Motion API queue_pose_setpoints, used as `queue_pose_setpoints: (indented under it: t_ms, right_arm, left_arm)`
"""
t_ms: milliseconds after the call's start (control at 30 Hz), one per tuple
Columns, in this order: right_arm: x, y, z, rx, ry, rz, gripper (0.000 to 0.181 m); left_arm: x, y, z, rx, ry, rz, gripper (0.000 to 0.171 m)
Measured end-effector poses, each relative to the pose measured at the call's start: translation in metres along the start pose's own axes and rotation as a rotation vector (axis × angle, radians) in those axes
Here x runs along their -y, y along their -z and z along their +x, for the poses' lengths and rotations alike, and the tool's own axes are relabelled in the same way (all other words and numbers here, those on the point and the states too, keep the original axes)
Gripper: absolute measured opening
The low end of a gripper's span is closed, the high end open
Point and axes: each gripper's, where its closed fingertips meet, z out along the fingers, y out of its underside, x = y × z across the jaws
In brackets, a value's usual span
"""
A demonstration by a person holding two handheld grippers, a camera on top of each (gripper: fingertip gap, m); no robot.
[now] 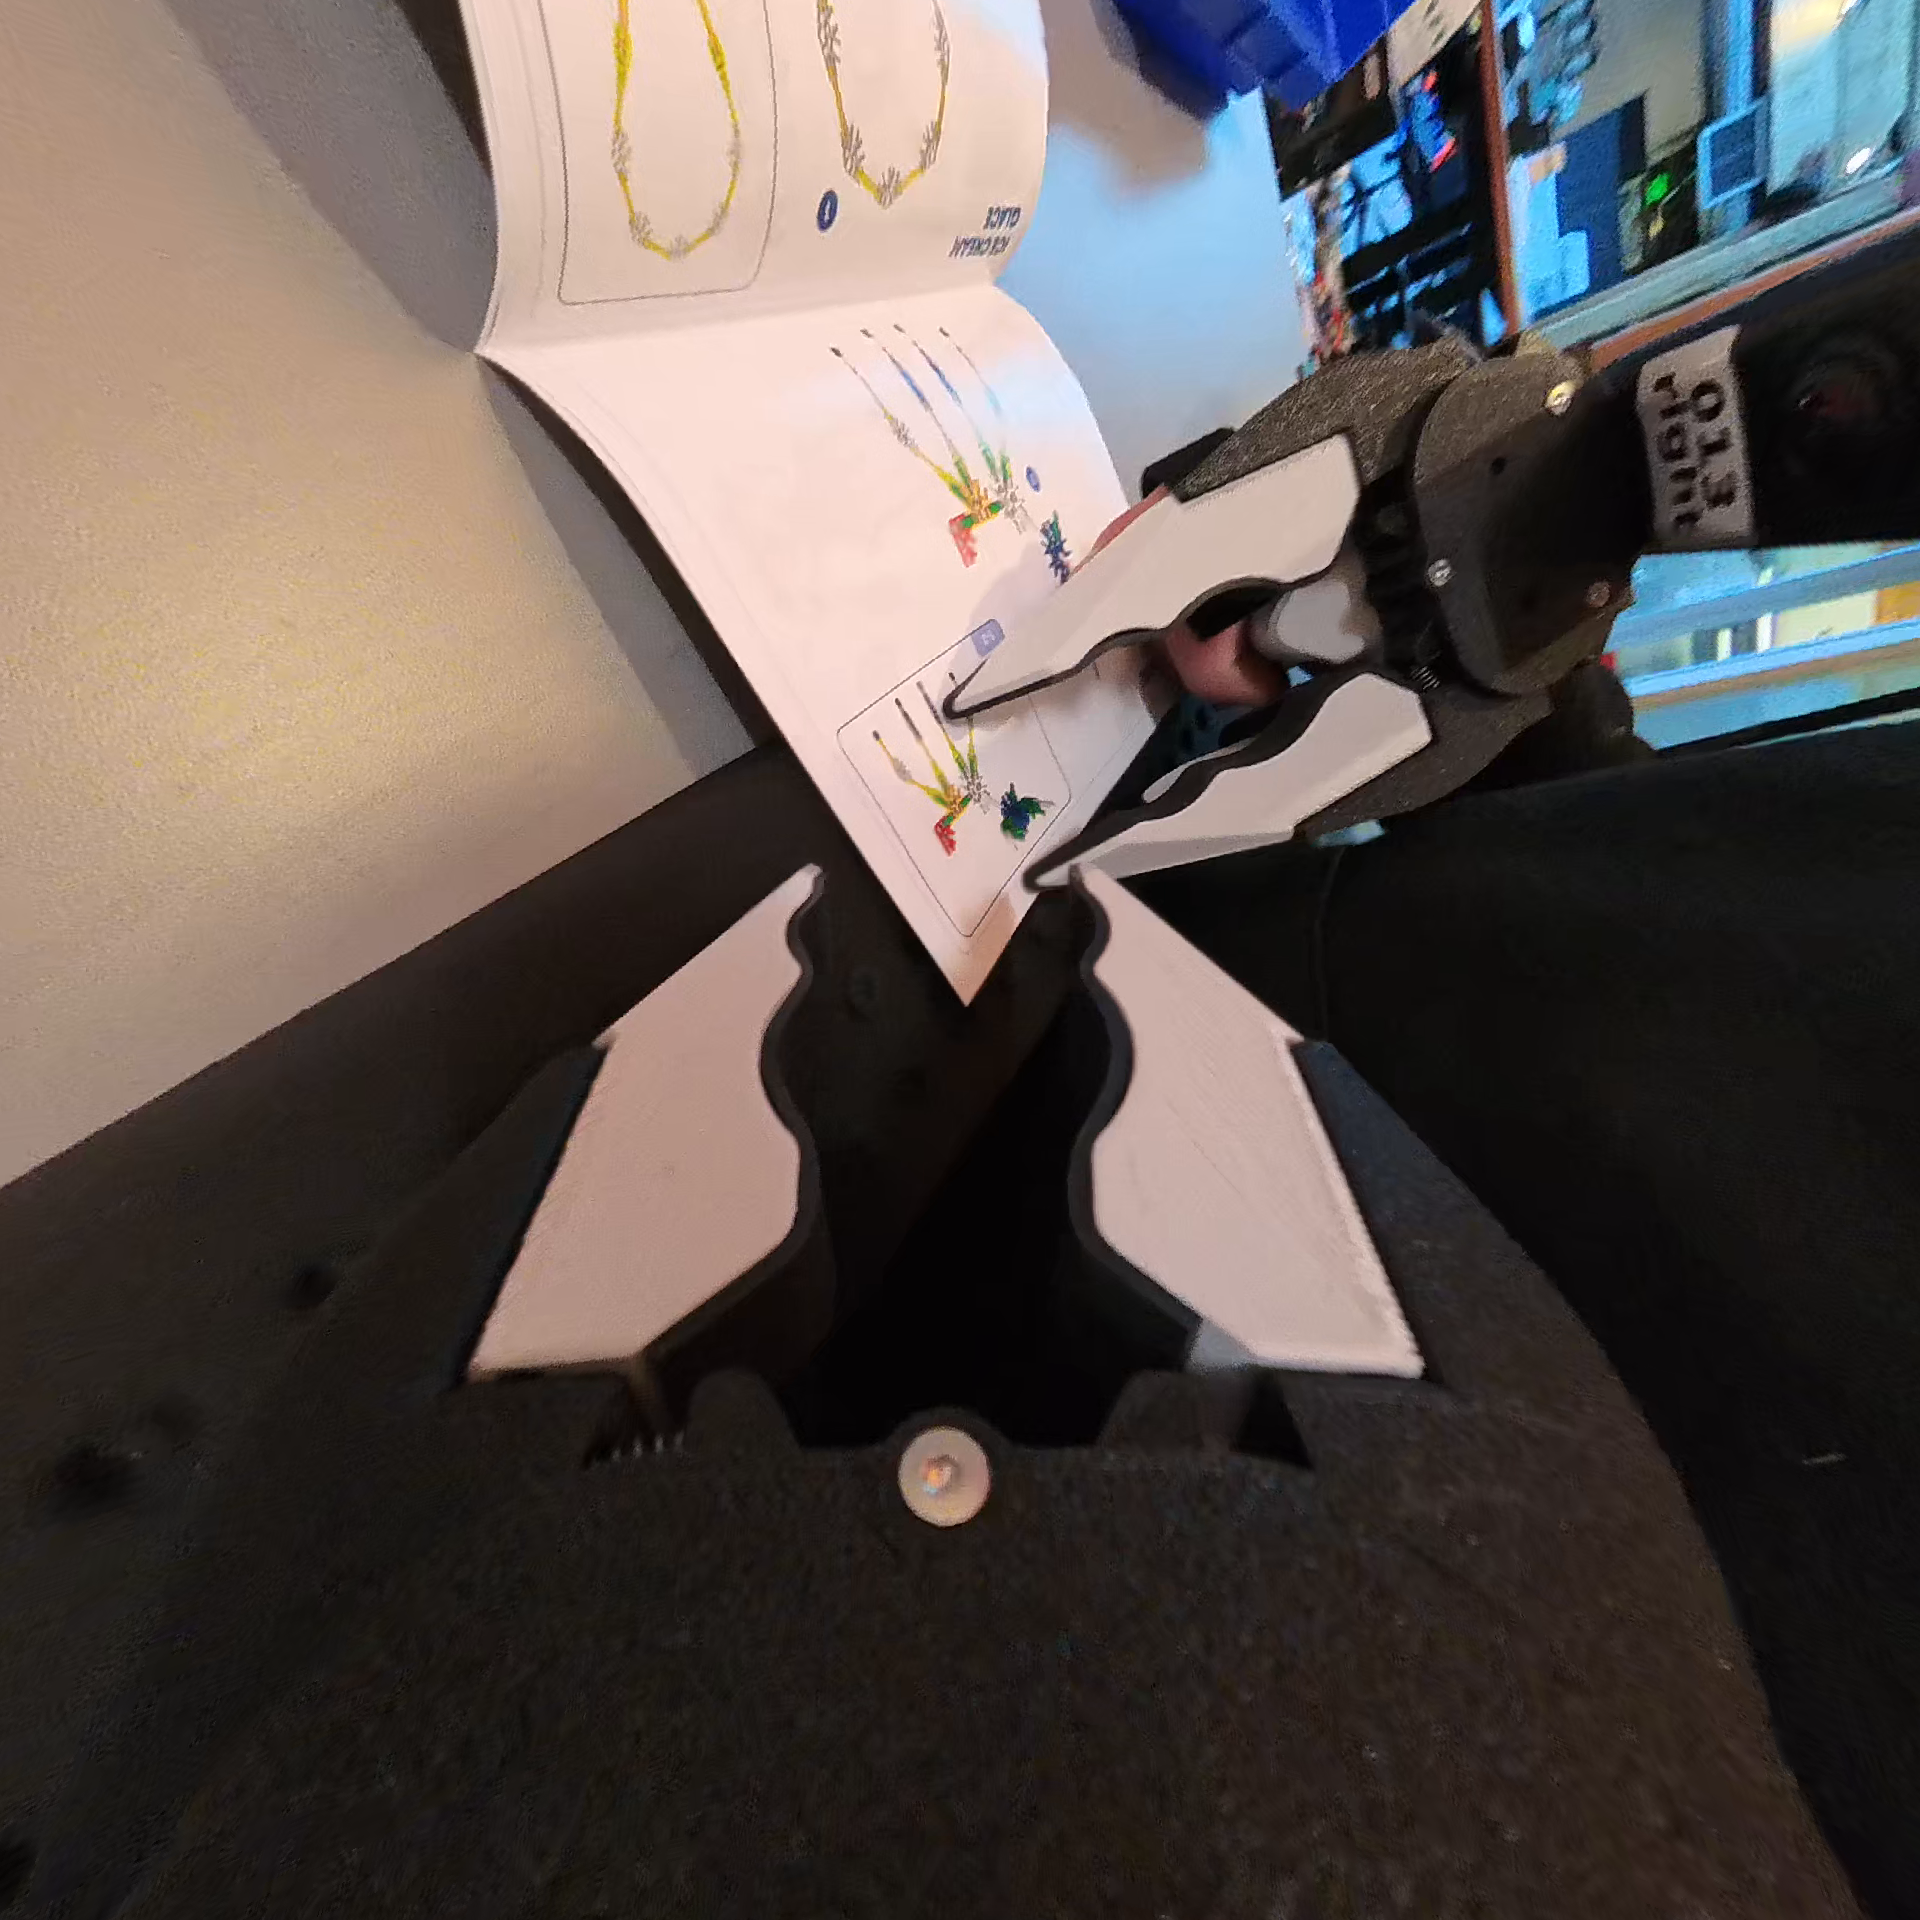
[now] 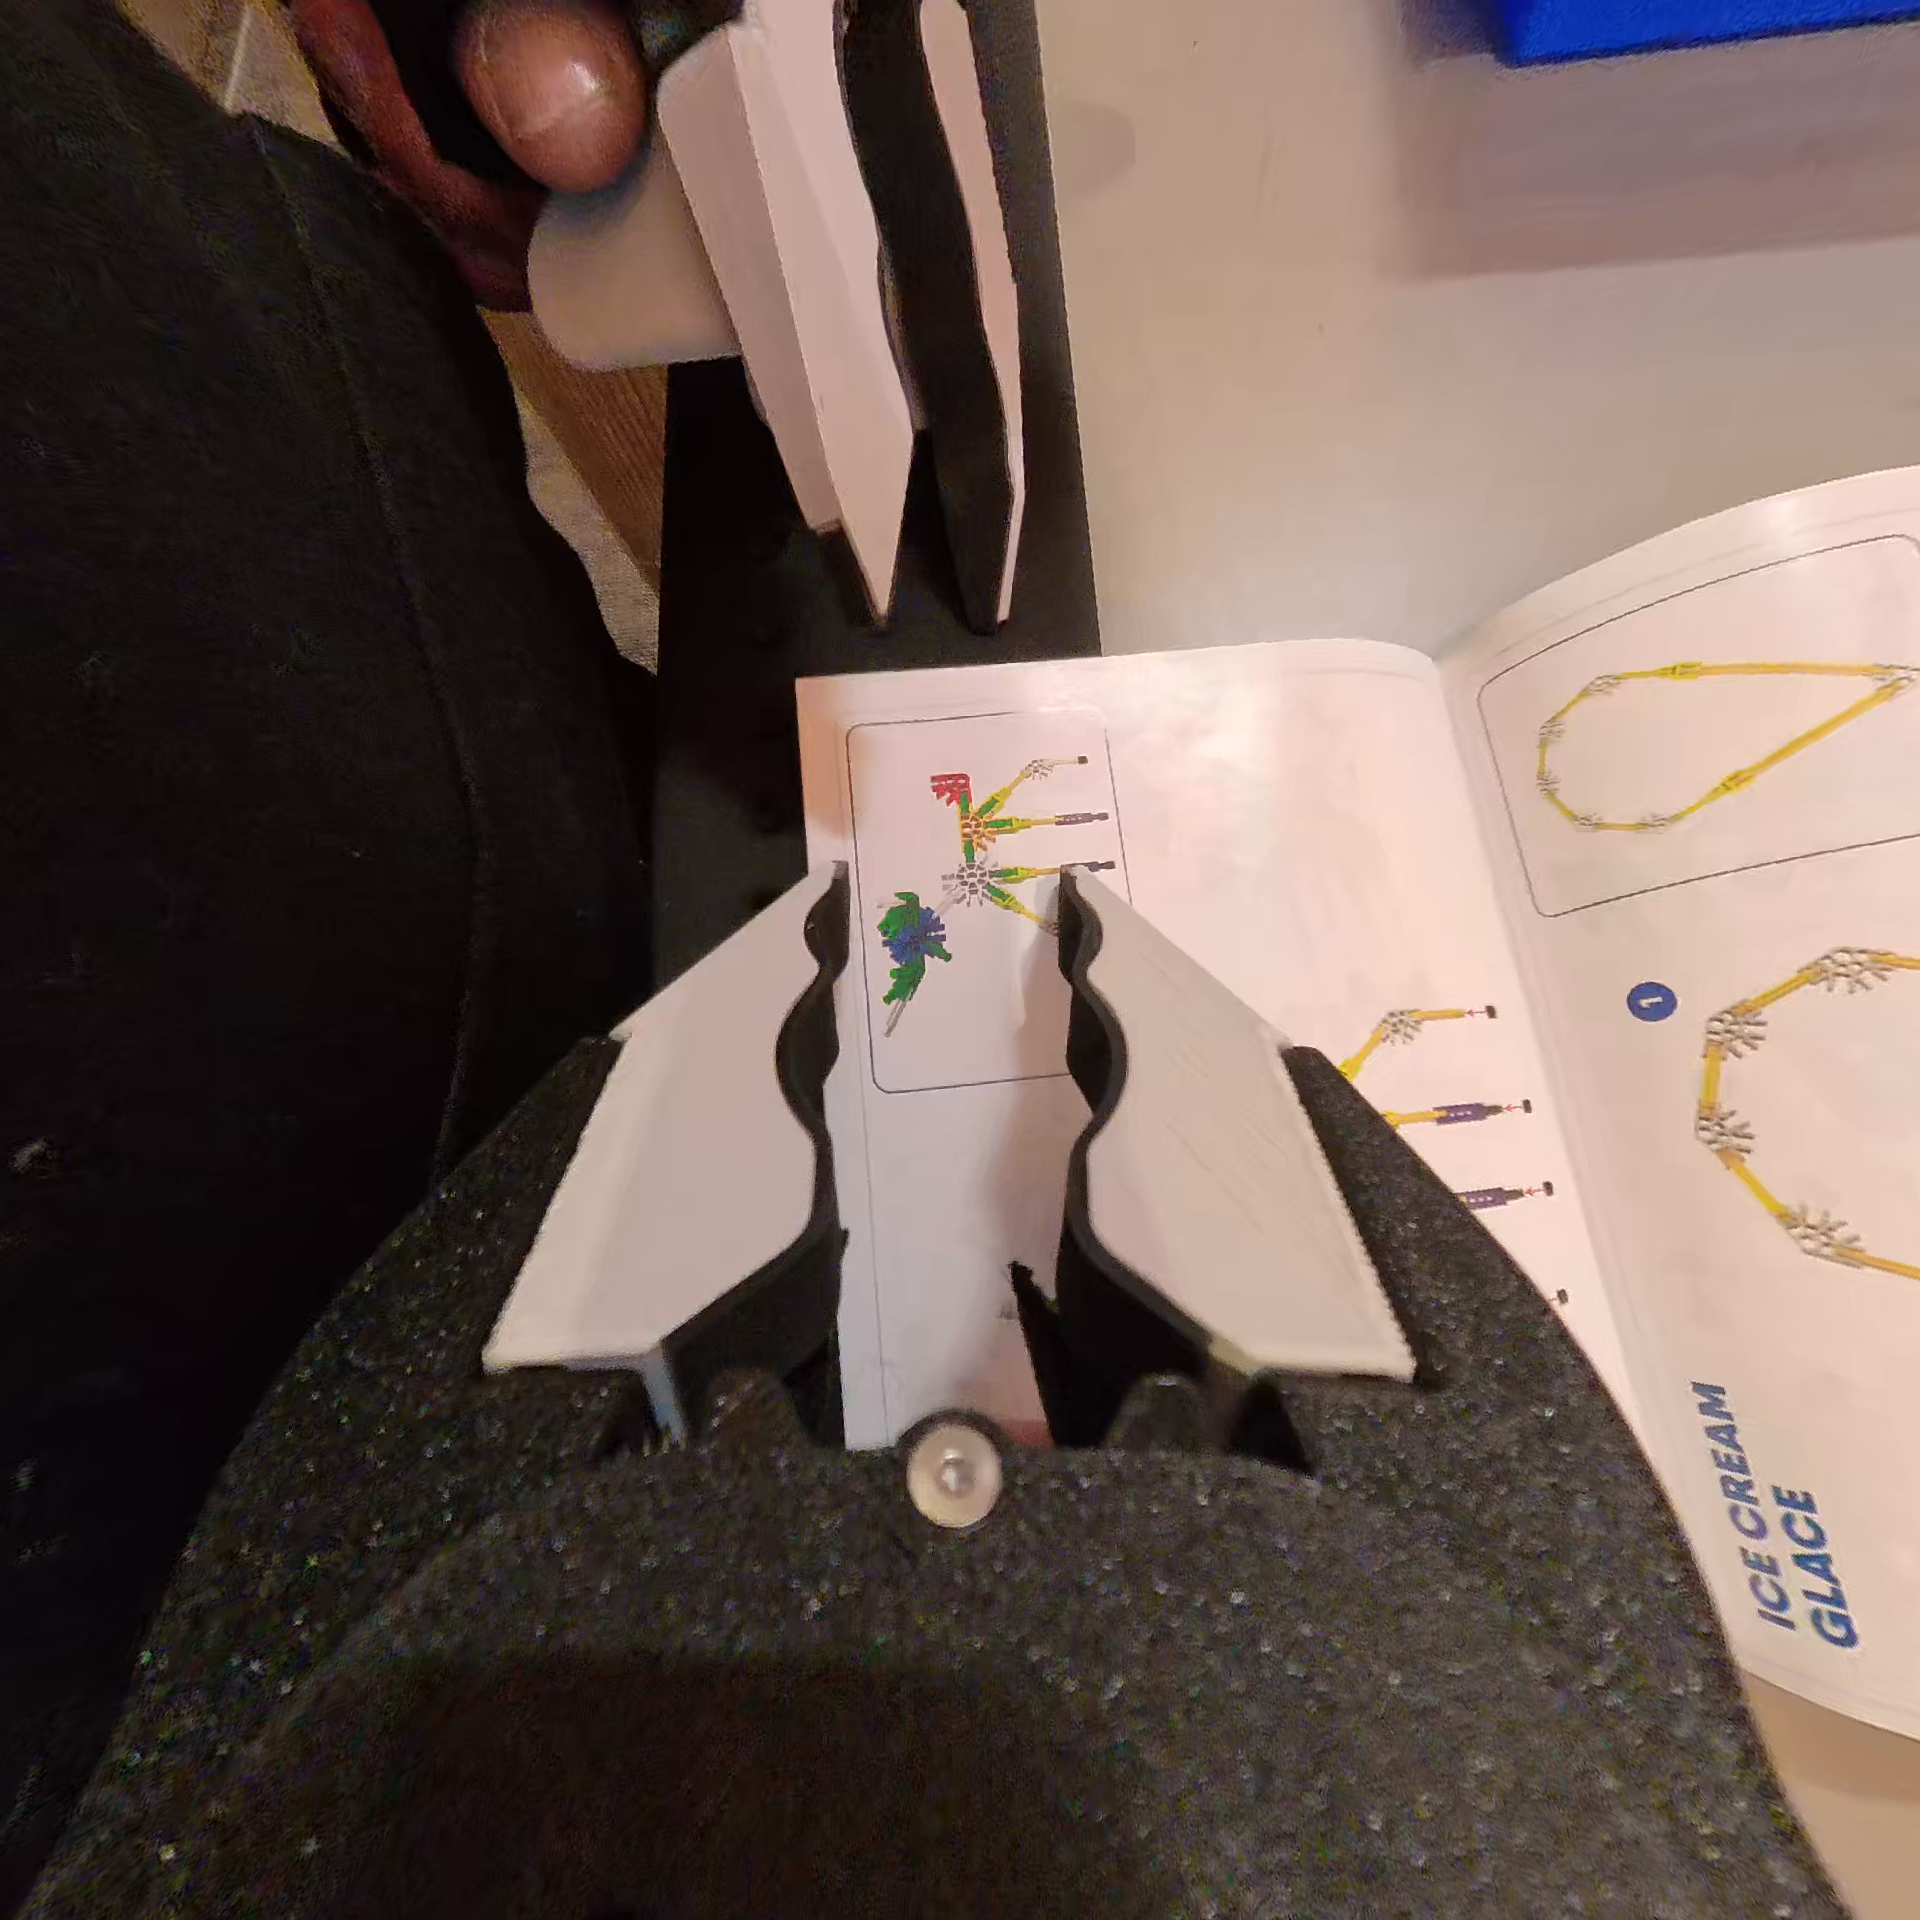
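An open white instruction booklet [image 2: 1299, 831] with coloured building diagrams lies on a pale table; it also shows in the left wrist view [image 1: 790, 436]. My right gripper [image 2: 953, 878] is open, and the near corner leaf of the booklet runs between its fingers. In the left wrist view the right gripper [image 1: 997, 795] has one finger over the page and one under its edge, with a wide gap. My left gripper [image 1: 945, 894] is open and empty, its tips just short of the booklet's corner. It shows edge-on in the right wrist view [image 2: 935, 618].
The pale table [image 2: 1455, 364] has a dark front edge [image 2: 727, 831]. A blue bin [image 2: 1683, 26] stands at the back. A person's thumb [image 2: 551, 94] rests on the left gripper's trigger, and dark clothing [image 2: 260, 831] fills the left side. Cluttered shelves [image 1: 1558, 187] lie beyond. Across from one pair of fingers to the other is roughly 5 cm.
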Motion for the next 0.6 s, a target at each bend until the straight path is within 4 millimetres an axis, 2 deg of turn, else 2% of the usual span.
queue_pose_setpoints:
  t_ms: [167,267,367,600]
  right_arm:
    - [0.0,0.0,0.0,-0.008,0.01,0.006,0.037]
    - [0.001,0.001,0.0,-0.02,0.019,0.014,0.037]
    - [0.001,0.001,-0.001,-0.027,0.036,0.016,0.037]
    - [0.003,0.002,-0.006,-0.048,0.108,0.031,0.037]
  left_arm:
    - [0.003,0.001,0.003,-0.047,0.059,0.033,0.045]
    - [0.001,-0.001,0.017,-0.131,0.11,0.044,0.041]
    - [-0.011,-0.004,0.013,-0.095,0.105,0.024,0.04]
    - [-0.012,-0.003,0.016,-0.098,0.098,0.039,0.043]
